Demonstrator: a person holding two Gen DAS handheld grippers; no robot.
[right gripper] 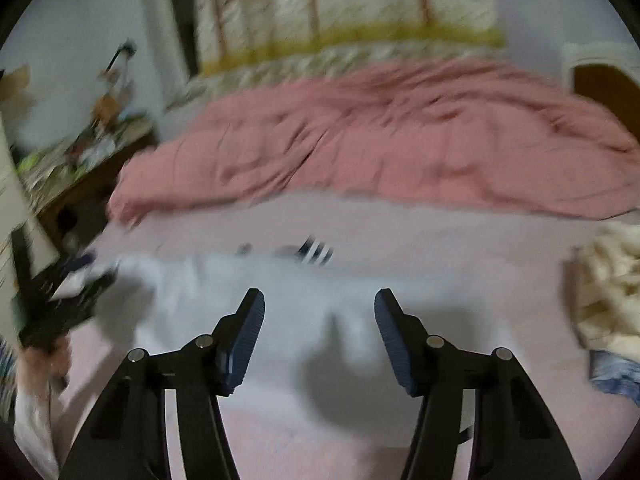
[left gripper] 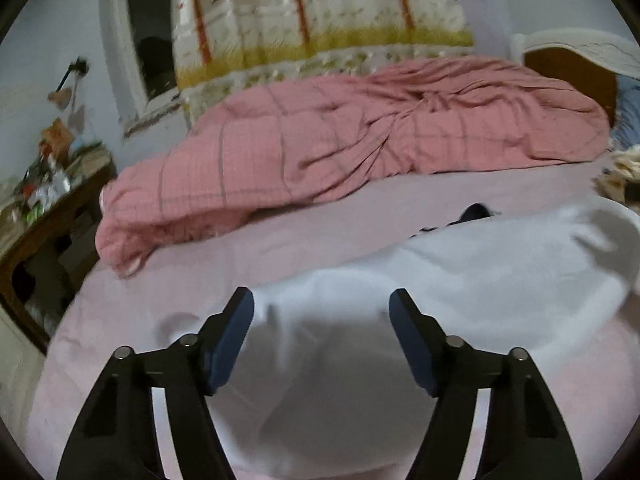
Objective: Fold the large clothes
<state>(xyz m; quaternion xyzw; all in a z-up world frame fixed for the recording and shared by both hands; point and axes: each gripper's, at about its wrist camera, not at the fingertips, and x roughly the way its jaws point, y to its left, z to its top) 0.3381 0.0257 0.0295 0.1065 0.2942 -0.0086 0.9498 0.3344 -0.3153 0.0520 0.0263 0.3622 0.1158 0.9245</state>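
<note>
A white garment [left gripper: 460,272] lies spread on the pale pink bed sheet [left gripper: 132,312], with a dark striped trim at its far edge [left gripper: 476,212]. My left gripper [left gripper: 322,300] is open and empty, hovering just above the garment's near part. In the right wrist view the same white garment [right gripper: 248,292] lies ahead, its striped trim [right gripper: 316,252] at the far edge. My right gripper [right gripper: 319,300] is open and empty above the garment. The left gripper [right gripper: 60,300] shows at the far left of that blurred view.
A rumpled pink checked quilt [left gripper: 360,144] covers the far half of the bed. A cluttered wooden desk [left gripper: 52,200] stands left of the bed. A cream cloth pile [right gripper: 608,284] and blue fabric [right gripper: 616,376] lie at the right. A patterned curtain [left gripper: 320,12] hangs behind.
</note>
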